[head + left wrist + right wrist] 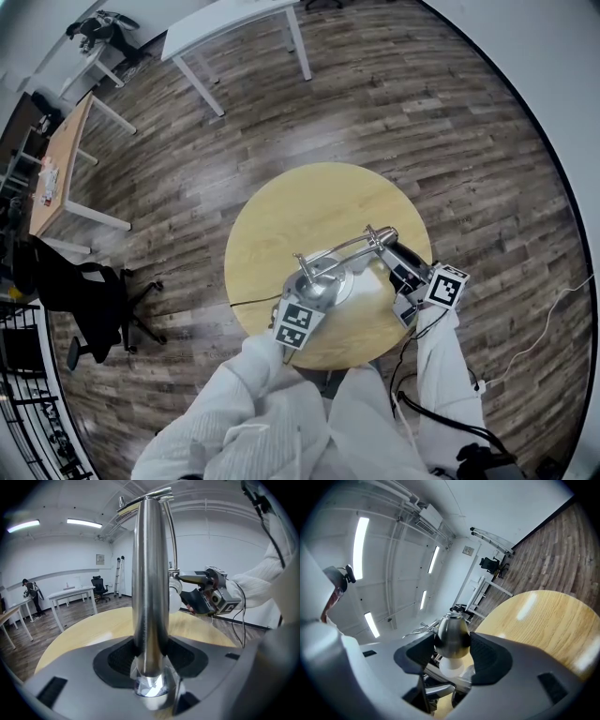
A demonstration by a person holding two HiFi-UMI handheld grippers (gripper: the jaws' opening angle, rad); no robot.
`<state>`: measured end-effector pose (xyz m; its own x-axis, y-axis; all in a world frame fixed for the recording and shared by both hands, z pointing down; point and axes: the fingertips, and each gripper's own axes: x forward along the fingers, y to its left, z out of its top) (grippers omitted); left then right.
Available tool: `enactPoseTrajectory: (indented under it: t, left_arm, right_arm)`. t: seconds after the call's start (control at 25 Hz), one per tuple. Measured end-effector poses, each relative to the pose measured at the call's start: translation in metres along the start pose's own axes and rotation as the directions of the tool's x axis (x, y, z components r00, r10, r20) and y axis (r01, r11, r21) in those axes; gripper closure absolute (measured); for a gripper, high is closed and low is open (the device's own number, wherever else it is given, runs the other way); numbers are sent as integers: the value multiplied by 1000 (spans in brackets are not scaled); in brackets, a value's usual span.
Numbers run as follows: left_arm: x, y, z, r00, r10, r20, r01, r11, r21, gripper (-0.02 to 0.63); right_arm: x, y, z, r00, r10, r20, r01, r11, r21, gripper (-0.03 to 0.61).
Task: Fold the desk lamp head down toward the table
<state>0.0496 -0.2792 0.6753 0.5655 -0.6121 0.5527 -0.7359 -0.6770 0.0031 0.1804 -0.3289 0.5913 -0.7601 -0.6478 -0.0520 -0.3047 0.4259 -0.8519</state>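
**Both grippers on the lamp, head caught above the table's right side**

Head view. Straight down on a round wooden table over a plank floor. Desk lamp at the table's near edge, its chrome base just ahead of the left gripper, marker cube turned up to the camera. Thin arm running from the post out to the right and ending at the lamp head. Right gripper in on that head from the near-right rim. White sleeves behind both tools. Further off, a white table, a wooden desk and a black office chair.

Left gripper view. Filled by the polished post, upright and dead centre. Jaws drawn in against it from both sides, dark pads pressed to the metal low down by the base. No gap on either flank. Off to the right, the other gripper at the white bulb, above the tabletop.

Right gripper view. Jaws narrowed onto the chrome dome of the lamp head, one pad touching each flank. Bulb poking out just below the dome. Pale tabletop spreading away at lower right.
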Motion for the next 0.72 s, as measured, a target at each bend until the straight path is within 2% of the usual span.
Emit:
enactPoseTrajectory:
  t: [0.08, 0.24, 0.44, 0.72]
  left_arm:
    - [1, -1, -1, 1000, -3, -6, 3, 1000, 2, 416]
    - [3, 3, 2, 1000, -5, -6, 5, 1000, 1, 416]
    - [2, 2, 1, 1000, -5, -10, 5, 1000, 3, 416]
    - [2, 2, -1, 1000, -3, -12, 3, 1000, 3, 416]
  right_arm:
    - [1, -4, -4, 1000, 0, 2, 0, 999, 36, 337]
    - [9, -8, -18, 997, -47, -65, 46, 999, -15, 336]
    - [9, -8, -18, 999, -23, -28, 23, 1000, 4, 336]
    - [11, -8, -22, 996, -9, -86, 13, 999, 49, 336]
